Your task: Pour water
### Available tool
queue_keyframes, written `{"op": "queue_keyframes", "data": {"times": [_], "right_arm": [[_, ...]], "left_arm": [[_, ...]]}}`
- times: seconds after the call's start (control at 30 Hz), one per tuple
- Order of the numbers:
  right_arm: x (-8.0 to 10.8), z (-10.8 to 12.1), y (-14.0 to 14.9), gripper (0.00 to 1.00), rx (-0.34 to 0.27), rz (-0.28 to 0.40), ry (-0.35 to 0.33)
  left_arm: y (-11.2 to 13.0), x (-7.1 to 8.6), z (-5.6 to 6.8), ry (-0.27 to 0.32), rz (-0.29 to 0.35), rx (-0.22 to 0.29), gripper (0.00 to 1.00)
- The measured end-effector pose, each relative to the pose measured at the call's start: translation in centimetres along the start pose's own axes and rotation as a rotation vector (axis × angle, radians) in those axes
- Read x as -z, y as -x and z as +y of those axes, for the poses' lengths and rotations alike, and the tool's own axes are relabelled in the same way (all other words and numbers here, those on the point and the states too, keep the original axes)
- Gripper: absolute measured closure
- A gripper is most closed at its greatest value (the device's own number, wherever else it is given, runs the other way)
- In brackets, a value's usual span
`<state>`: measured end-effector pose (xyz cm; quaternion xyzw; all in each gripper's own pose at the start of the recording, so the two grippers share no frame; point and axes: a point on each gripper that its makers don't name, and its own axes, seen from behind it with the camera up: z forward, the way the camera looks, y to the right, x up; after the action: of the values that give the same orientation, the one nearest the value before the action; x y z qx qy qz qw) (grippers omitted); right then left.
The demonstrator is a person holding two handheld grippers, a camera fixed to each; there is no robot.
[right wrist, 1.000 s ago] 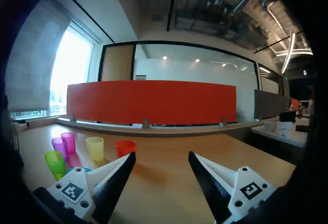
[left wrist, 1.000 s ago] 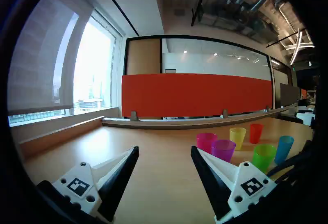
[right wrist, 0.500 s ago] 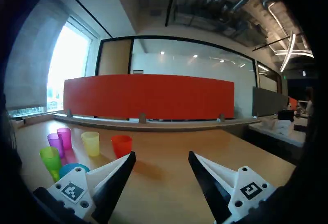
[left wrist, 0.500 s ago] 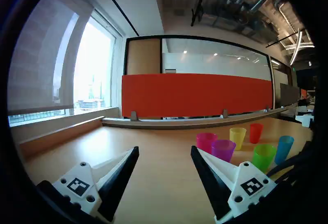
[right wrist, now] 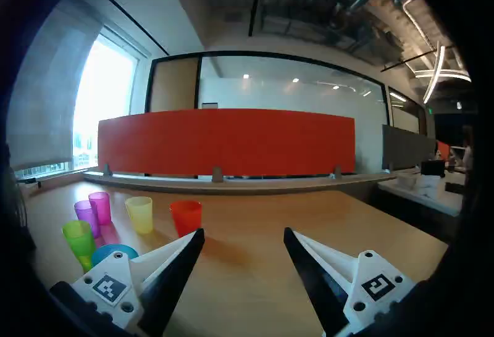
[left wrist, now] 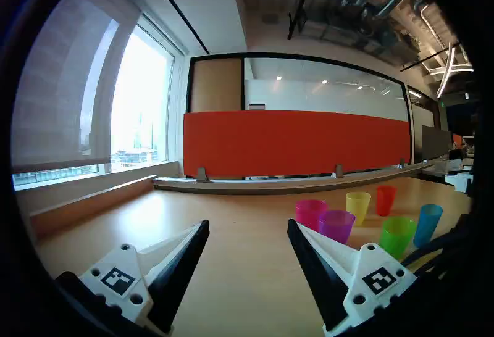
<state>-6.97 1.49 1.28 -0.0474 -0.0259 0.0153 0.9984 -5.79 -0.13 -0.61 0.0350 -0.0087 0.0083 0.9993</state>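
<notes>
L gripper (left wrist: 247, 223) & R gripper (right wrist: 242, 231) both spread, empty. R gripper hangs near red cup (right wrist: 186, 216); yellow cup (right wrist: 140, 214) just beside red cup.

6 translucent plastic cups, all upright, mouths up, grouped on the wooden tabletop (left wrist: 247, 257).

Left gripper view:
- Back row: pink cup (left wrist: 310, 212), yellow cup (left wrist: 358, 206), red cup (left wrist: 386, 199).
- Nearer row: purple cup (left wrist: 336, 224), green cup (left wrist: 397, 236), blue cup (left wrist: 428, 223).
- Purple overlaps pink; cannot tell whether they touch. The others stand near each other with gaps between.
- Contents not discernible.

Right gripper view: same cluster at lower left, blue one partly hidden.
</notes>
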Motion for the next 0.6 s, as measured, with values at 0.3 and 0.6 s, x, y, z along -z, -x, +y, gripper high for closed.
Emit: {"op": "queue_keyframes", "data": {"times": [0.3, 0.6], "right_arm": [[0.05, -0.28, 0.00, 0.00, -0.001, -0.007, -0.007], [0.21, -0.50, -0.04, 0.00, -0.007, -0.005, -0.015]], "left_arm": [[-0.01, -0.06, -0.66, -0.041, 0.000, 0.000, 0.05], [-0.11, 0.06, -0.65, -0.041, -0.001, -0.001, 0.05]]}}
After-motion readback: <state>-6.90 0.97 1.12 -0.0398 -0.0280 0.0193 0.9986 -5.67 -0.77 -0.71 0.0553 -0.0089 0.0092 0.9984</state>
